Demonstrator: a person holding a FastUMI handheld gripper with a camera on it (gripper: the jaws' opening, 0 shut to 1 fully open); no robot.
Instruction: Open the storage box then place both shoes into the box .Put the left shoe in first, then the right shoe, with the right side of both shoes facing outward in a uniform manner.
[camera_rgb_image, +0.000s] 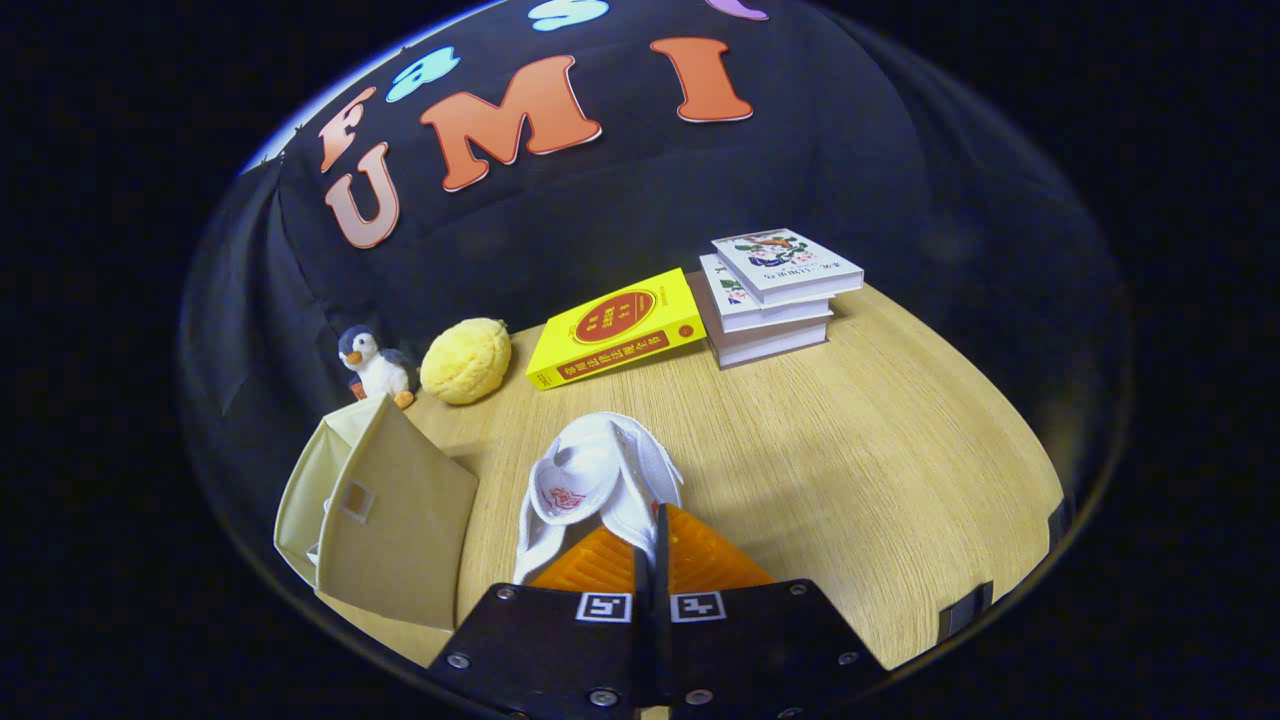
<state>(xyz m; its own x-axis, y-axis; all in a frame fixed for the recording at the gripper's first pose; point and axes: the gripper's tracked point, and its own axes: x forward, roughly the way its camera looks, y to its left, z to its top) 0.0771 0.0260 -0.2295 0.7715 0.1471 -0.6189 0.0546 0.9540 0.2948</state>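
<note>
**Gripper pinched on white shoe, box open beside it**

Gripper (650, 535) points forward and down over the wooden table (850, 470), tilted slightly. Its two fingers are drawn almost fully together, only a thin slit between them, and both press on the rim of the white shoe (600, 480) at the near end. Shoe looks held up by that pinched edge; cannot tell whether its far end touches the table.

Shoe: white, mesh-like upper, opening faces the camera, white insole with a red logo print inside. It runs away from the fingers toward the back of the table. Cannot tell if it is the left or right one.

Storage box (390, 520): beige fabric, just left of the shoe and fingers, with a lighter cream flap (305, 490) raised on its left side. A small square tab on the beige panel. Something white peeks out at the lower left edge of the box; too small to identify.

Beyond the shoe: a yellow book (615, 330) lying flat, a stack of white books (775, 295) to its right, a yellow plush ball (466, 360) and a toy penguin (373, 366) at the back left, near the black cloth wall (600, 210).
</note>
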